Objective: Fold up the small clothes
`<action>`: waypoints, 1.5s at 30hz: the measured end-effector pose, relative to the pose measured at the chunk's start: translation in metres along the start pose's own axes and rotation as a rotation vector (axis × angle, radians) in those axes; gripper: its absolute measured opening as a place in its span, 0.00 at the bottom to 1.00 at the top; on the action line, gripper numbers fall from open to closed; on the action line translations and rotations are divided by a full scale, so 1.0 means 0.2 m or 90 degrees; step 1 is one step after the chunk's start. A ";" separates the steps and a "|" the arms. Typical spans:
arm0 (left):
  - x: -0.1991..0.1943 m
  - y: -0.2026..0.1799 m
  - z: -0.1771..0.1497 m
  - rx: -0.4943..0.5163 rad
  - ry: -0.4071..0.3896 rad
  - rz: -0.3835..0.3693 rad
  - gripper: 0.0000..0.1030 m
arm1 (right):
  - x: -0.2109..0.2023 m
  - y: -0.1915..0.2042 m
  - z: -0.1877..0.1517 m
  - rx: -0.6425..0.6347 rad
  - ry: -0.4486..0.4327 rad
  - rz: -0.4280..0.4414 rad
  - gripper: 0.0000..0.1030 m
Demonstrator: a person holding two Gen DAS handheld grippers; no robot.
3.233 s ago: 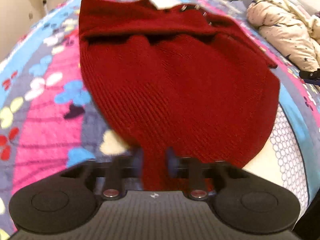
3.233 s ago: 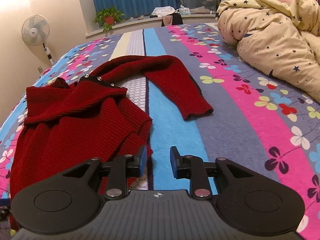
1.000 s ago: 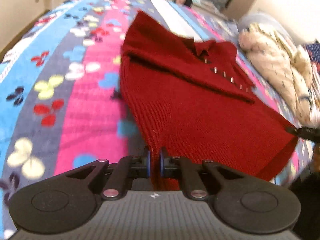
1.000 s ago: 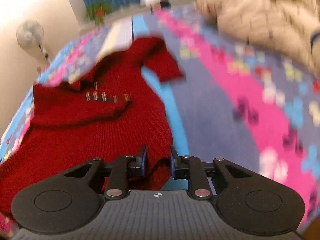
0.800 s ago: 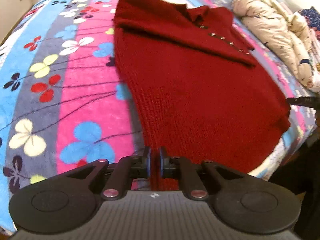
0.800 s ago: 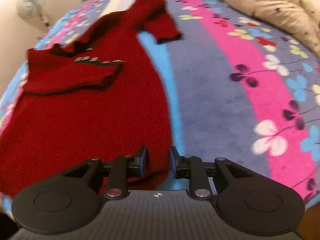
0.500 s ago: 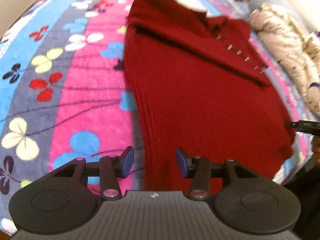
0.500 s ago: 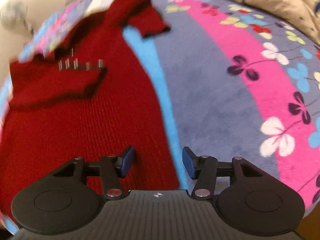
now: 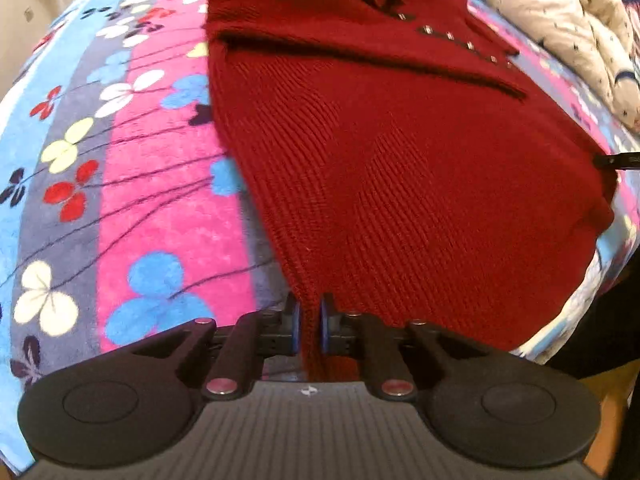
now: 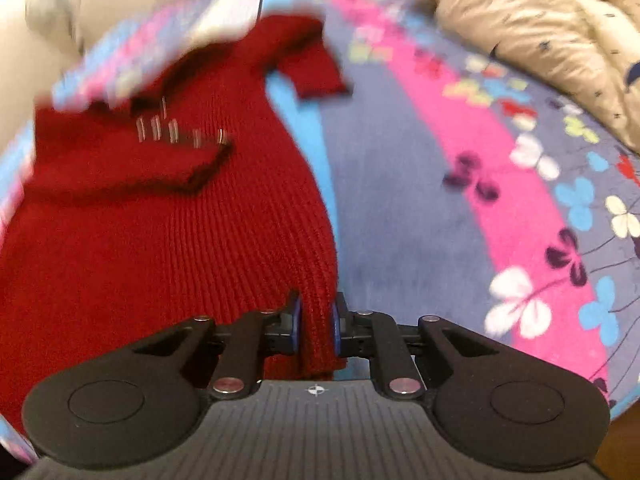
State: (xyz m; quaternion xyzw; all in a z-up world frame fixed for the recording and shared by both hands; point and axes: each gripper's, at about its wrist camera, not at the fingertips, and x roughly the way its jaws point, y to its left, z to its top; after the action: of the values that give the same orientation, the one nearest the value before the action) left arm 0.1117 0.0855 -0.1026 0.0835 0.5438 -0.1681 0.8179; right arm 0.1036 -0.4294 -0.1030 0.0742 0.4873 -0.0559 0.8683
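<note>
The left gripper (image 9: 309, 326) has its two fingers nearly together, w/ the near left corner of the red knit sweater (image 9: 400, 168) pinched between the blue pads. Its jaws have just been closing, and the hem fabric is between them and hangs down a little below the pads. The right gripper (image 10: 316, 326) is the same on the other side: fingers close together, just been closing, and a thick fold of the sweater's near right corner is squeezed between the pads. In the left wrist view the tip of the right gripper shows at the far right edge, touching the sweater's right side.

The sweater lies spread on the bed cover (image 9: 132, 200), which has pink, blue and grey stripes w/ flower prints. The hem is toward the cameras and the neck is away. It is a ribbed knit, dark red. One sleeve is folded across the chest, and a row of small metal buttons (image 9: 460, 40) runs along it. The other sleeve (image 10: 312, 64) lies out at the far right in the right wrist view, which is blurred. A beige quilt w/ small stars (image 10: 540, 28) lies bunched on the bed, well apart from the sweater on its right.
</note>
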 end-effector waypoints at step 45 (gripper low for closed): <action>0.07 -0.21 0.42 -0.018 -0.320 0.181 0.75 | 0.16 0.62 0.61 0.002 -0.231 0.274 0.08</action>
State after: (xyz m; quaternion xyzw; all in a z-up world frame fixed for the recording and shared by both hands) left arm 0.1749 0.0173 -0.0808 0.1032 0.3090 -0.0596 0.9436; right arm 0.2441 -0.3310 -0.0577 0.1665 0.2966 0.1167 0.9331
